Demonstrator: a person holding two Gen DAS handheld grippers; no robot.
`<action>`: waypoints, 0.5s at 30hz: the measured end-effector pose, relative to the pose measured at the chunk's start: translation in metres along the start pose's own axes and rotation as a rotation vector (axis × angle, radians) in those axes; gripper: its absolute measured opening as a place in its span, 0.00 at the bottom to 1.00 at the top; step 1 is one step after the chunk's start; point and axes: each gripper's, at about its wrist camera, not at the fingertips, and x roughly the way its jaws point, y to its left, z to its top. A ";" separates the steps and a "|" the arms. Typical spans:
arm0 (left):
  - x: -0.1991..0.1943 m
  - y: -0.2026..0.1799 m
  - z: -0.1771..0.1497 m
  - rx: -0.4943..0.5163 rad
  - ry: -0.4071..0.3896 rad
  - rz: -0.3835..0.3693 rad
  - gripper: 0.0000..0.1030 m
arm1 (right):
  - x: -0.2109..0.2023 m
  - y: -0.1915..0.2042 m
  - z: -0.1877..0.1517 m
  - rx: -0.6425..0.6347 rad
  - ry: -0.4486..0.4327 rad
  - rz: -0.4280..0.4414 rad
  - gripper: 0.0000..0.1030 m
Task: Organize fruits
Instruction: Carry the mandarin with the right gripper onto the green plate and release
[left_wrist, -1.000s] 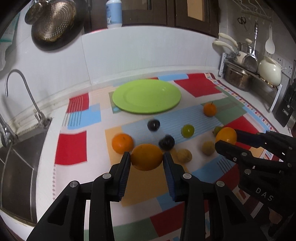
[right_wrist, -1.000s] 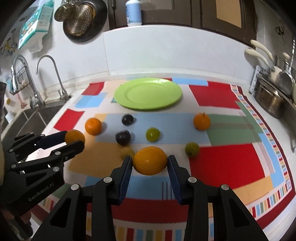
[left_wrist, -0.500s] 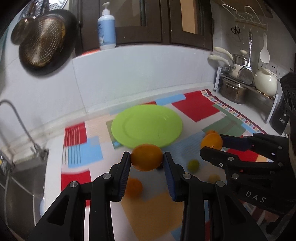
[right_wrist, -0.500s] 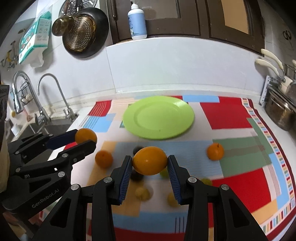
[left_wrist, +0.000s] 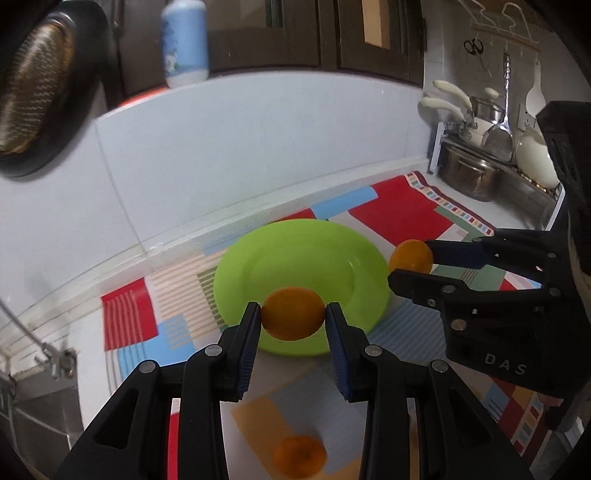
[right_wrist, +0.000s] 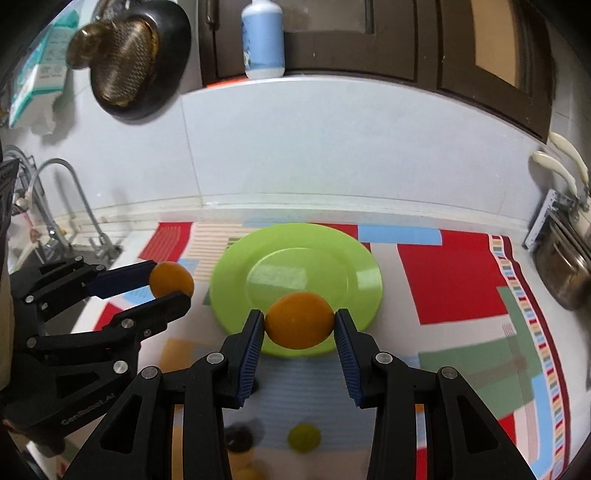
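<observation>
each gripper's fingers (left_wrist: 255, 325) pinch an orange (left_wrist: 293, 314) above green plate (left_wrist: 314, 254).

Both grippers black plastic, silver screw heads at pivots, ribbed blue pads (left_wrist: 248, 345) on fingers — left gripper (left_wrist: 293, 314) body marked "GenRobot.AI", right gripper (right_wrist: 299, 325) marked "DAS".

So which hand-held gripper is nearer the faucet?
Left. The left hand-held gripper is between the faucet and the plate; the right hand-held gripper is farther off, over the plate's near rim.
</observation>
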 end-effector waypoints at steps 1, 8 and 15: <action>0.007 0.002 0.002 0.005 0.011 -0.008 0.35 | 0.007 -0.002 0.003 0.003 0.016 -0.004 0.39; 0.046 0.010 0.011 0.026 0.082 -0.042 0.35 | 0.050 -0.010 0.012 0.033 0.102 0.006 0.39; 0.080 0.016 0.007 0.019 0.172 -0.071 0.35 | 0.079 -0.016 0.013 0.053 0.161 0.007 0.39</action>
